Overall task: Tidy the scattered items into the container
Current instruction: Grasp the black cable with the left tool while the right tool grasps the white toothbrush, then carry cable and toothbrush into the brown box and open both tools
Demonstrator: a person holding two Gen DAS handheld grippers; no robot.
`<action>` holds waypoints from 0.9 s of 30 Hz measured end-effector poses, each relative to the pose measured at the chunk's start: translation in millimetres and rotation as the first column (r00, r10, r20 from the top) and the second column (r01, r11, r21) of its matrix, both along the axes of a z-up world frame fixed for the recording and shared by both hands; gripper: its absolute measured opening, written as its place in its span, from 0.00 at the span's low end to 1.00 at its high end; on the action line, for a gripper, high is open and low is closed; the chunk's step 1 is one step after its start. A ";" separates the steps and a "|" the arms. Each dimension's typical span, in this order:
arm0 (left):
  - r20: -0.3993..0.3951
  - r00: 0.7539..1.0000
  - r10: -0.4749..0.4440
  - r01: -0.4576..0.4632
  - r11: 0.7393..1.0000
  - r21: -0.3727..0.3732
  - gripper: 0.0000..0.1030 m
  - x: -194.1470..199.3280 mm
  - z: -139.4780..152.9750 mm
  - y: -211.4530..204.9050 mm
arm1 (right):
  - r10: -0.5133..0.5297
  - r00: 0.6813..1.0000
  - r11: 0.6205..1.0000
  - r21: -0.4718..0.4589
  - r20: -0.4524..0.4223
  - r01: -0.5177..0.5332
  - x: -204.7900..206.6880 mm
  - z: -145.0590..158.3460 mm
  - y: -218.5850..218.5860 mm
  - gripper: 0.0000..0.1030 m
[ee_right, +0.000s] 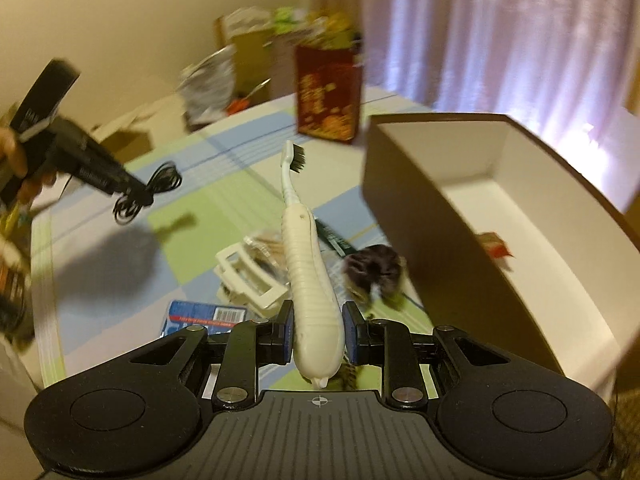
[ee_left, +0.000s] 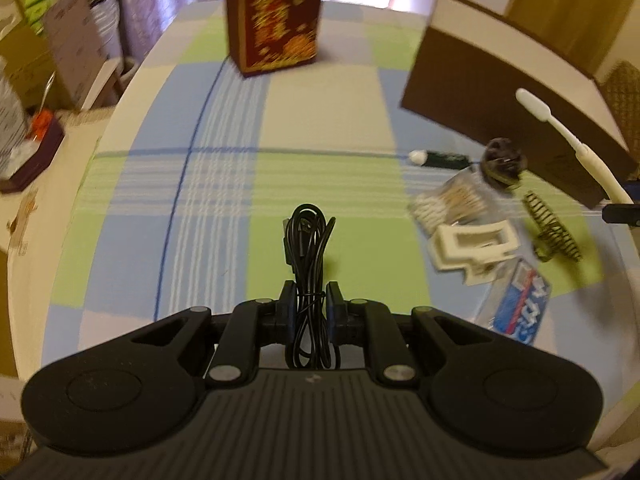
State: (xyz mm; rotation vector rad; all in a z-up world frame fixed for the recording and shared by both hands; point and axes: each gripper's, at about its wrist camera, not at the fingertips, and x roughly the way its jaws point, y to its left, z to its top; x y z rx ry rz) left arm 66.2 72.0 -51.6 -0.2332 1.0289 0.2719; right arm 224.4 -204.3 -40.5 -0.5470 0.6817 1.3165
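The big brown box [ee_right: 472, 216] with white insides sits on the right side of the surface [ee_left: 224, 208], which has a green, blue and white checked cloth. A small red thing [ee_right: 496, 244] lies in the box.

The right tongs [ee_right: 318, 330] are closed on the fat handle of a white toothbrush [ee_right: 308, 264]. The brush points away, with its dark bristles at the far end, and it is up in the air just beside the box's near wall.

The left tongs [ee_left: 311, 308] are shut tight on a bundle of black cable [ee_left: 308, 240]. The bundle is held up above the cloth, well apart from the box.

Other things lie in a messy pile on the cloth near the box. There is a white hair clip [ee_left: 472, 246], a clear bag of cotton swabs [ee_left: 448, 202], a blue and white packet [ee_left: 516, 308], a dark fuzzy hair tie [ee_left: 504, 162], a wire spring thing [ee_left: 550, 226] and a dark green tube with a white cap [ee_left: 440, 158].

A tall red box with gold patterns [ee_left: 276, 16] stands at the far end of the surface.
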 end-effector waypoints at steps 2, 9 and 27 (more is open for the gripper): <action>0.011 0.999 -0.032 0.032 0.999 0.008 0.11 7.9 5.5 -5.8 | -0.046 0.999 0.999 0.020 -0.001 0.046 0.3 5.1 -7.3 0.27; 0.051 0.991 -0.128 0.126 0.991 0.037 0.11 31.7 22.1 -18.3 | -0.179 0.984 0.982 0.062 -0.007 0.179 6.6 23.3 -30.9 0.27; 0.209 0.909 -0.360 0.331 0.930 0.158 0.11 132.6 92.1 -60.9 | -0.352 0.935 0.928 0.138 0.029 0.345 68.1 65.9 -55.6 0.27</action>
